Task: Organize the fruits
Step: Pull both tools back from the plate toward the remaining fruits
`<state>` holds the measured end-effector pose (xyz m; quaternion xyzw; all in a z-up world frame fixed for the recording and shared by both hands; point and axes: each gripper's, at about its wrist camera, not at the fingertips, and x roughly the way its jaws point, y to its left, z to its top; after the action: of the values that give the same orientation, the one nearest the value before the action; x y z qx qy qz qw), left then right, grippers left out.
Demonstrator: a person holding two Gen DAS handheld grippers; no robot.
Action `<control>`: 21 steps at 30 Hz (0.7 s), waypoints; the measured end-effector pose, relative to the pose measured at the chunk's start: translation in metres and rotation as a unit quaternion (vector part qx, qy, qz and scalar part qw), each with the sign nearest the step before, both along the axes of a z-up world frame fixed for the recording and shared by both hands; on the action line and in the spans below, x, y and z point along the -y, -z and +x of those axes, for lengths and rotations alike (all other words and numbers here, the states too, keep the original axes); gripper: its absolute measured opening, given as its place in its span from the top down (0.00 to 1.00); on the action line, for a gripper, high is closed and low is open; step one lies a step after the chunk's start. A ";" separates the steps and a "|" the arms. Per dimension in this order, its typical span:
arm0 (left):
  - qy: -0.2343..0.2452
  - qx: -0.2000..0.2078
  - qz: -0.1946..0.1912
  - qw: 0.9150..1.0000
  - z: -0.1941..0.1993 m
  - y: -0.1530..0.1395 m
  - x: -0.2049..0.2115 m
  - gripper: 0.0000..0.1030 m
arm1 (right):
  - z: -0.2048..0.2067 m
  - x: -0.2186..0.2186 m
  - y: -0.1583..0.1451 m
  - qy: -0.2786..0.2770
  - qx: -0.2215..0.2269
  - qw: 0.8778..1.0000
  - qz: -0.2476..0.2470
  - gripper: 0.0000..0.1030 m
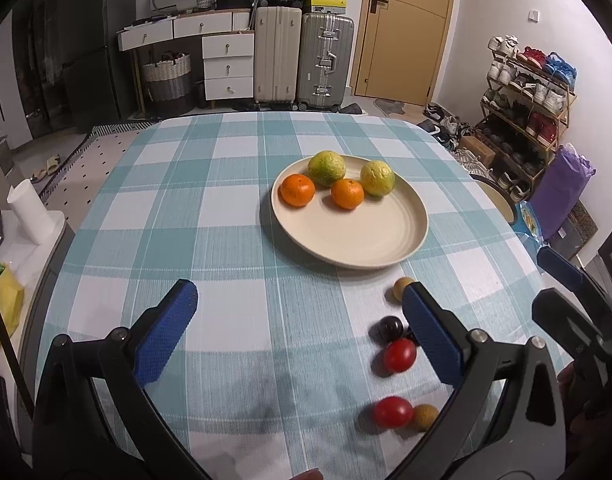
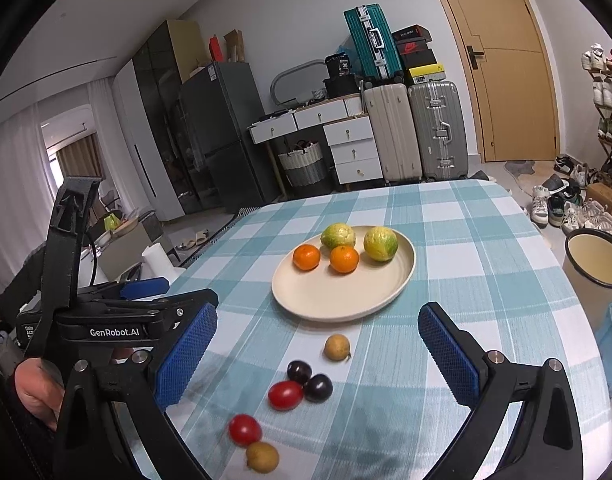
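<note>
A cream plate (image 1: 358, 236) (image 2: 330, 300) on the checked tablecloth holds two oranges (image 1: 297, 189) (image 2: 306, 257) and two yellow-green citrus fruits (image 1: 327, 168) (image 2: 380, 243). In front of the plate lie loose small fruits: two red tomatoes (image 1: 399, 355) (image 2: 285, 395), two dark plums (image 1: 390, 327) (image 2: 318, 388) and two tan longans (image 1: 403, 287) (image 2: 337, 347). My left gripper (image 1: 300, 320) is open and empty above the cloth, left of the small fruits. My right gripper (image 2: 318, 354) is open and empty, hovering over the small fruits.
A cream pot with a dark rim (image 2: 596, 260) stands off the table's right edge. A white paper roll (image 1: 28, 212) stands on a side surface at the left. Suitcases (image 1: 302, 60), drawers and a shoe rack (image 1: 526, 92) stand beyond the table.
</note>
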<state>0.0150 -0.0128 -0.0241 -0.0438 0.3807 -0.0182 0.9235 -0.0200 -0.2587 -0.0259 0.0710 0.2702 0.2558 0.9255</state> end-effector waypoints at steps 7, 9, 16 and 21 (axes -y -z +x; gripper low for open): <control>0.004 -0.005 -0.018 1.000 -0.014 0.005 -0.001 0.01 | -0.017 -0.003 0.001 0.002 0.003 1.000 -0.013 0.00; 0.010 -0.009 -0.024 1.000 -0.019 0.009 -0.001 0.01 | -0.020 -0.005 0.002 0.008 0.003 1.000 -0.024 0.00; 0.030 -0.044 -0.047 0.997 -0.029 0.033 0.001 0.01 | -0.034 -0.007 0.013 0.014 -0.018 0.999 -0.043 0.00; 0.053 -0.069 -0.075 0.993 -0.033 0.051 0.002 0.01 | -0.040 -0.004 0.026 0.020 -0.042 0.998 -0.047 0.00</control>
<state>-0.0181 -0.0152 -0.0750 -0.0938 0.4429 -0.0928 0.8868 -0.0601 -0.2549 -0.0523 0.0431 0.3195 0.2212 0.9204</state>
